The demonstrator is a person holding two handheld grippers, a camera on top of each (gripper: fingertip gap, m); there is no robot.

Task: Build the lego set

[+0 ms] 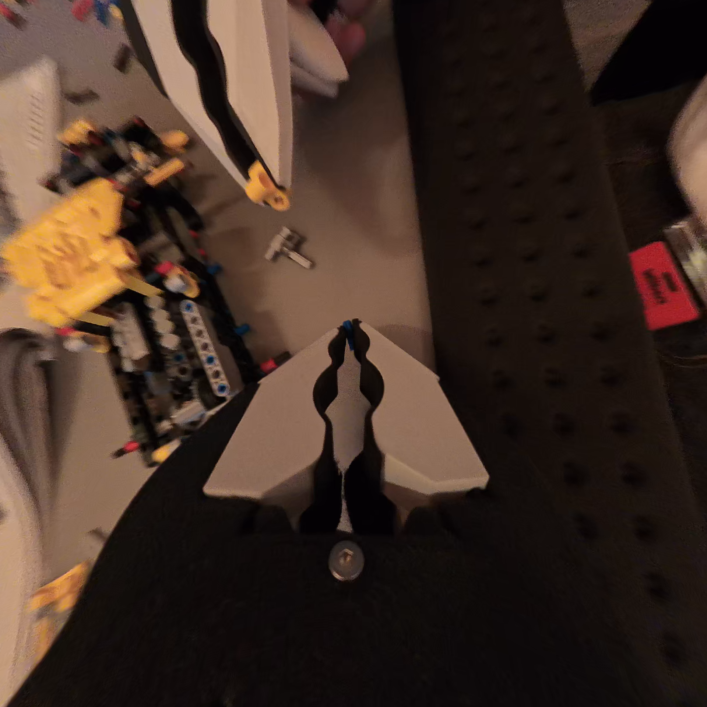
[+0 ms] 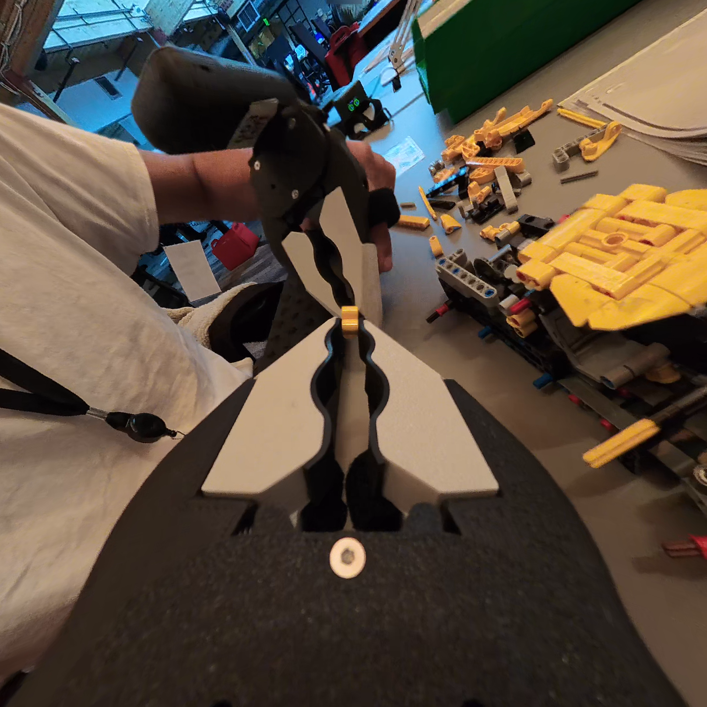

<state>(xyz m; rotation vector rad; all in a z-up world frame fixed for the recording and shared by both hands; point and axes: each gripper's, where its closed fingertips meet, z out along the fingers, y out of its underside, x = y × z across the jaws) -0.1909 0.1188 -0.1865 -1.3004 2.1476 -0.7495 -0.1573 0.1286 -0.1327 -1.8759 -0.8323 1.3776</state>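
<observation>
My left gripper (image 1: 350, 332) is shut on a small blue pin (image 1: 348, 333) at its fingertips, held above the grey table. My right gripper (image 2: 350, 325) is shut on a small yellow connector piece (image 2: 349, 316). In the left wrist view the right gripper (image 1: 273, 195) comes in from the top with the yellow connector (image 1: 267, 189) at its tip. In the right wrist view the left gripper (image 2: 350, 296) points down at the yellow connector, tip to tip. The half-built yellow and black lego vehicle (image 1: 114, 275) lies at the left; it also shows in the right wrist view (image 2: 597, 267).
A small grey lego piece (image 1: 289, 248) lies loose on the table between the grippers. Several loose yellow, grey and black parts (image 2: 486, 172) lie beyond the model. A green box (image 2: 497, 53) and a stack of paper (image 2: 650, 99) stand at the back right. A black studded strip (image 1: 516, 267) runs along the table edge. Left tips to right tips: about 7 cm.
</observation>
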